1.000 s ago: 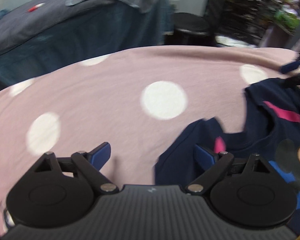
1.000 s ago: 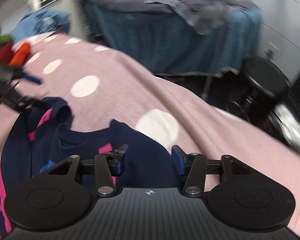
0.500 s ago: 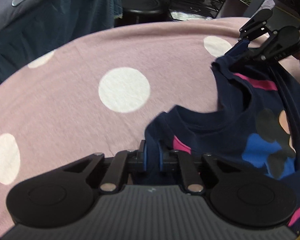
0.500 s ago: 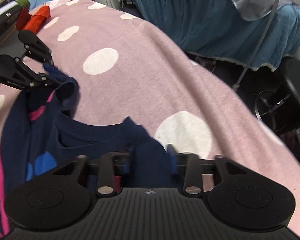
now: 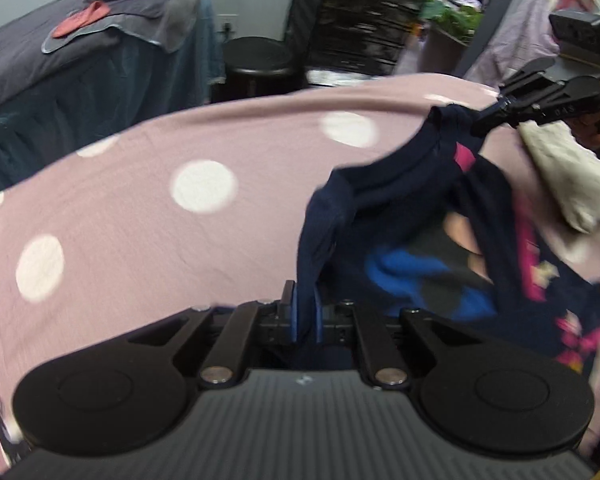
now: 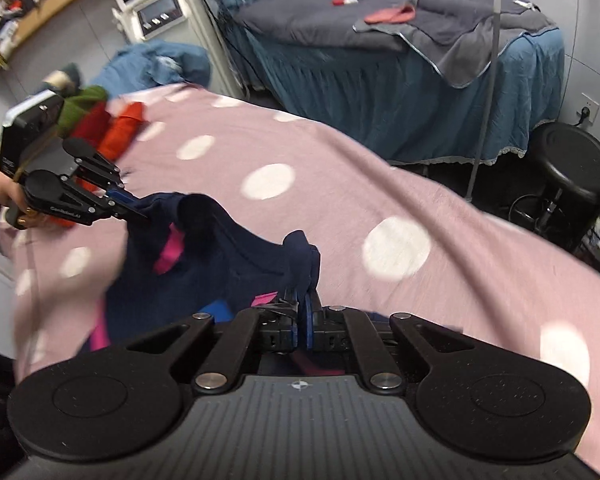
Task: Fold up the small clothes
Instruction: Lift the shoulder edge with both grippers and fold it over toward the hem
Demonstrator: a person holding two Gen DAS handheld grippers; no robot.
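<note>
Fabric bunches between the blue pads of the left gripper point(image 5: 305, 312), seen from the left wrist: its jaws have just clamped on one shoulder of a navy child's shirt point(image 5: 400, 216), lifted off a pink polka-dot bedspread point(image 5: 180, 200). Far right, the right gripper point(image 5: 474, 128) pinches the other shoulder, a hand point(image 5: 592, 128) behind it.

From the right wrist, the right gripper point(image 6: 302, 316), jaws just closed, grips a navy fold of the shirt point(image 6: 228, 256). At left, the left gripper point(image 6: 140, 210) holds the opposite shoulder. A black stool point(image 6: 572, 184) stands beyond the bedspread point(image 6: 380, 184).
</note>
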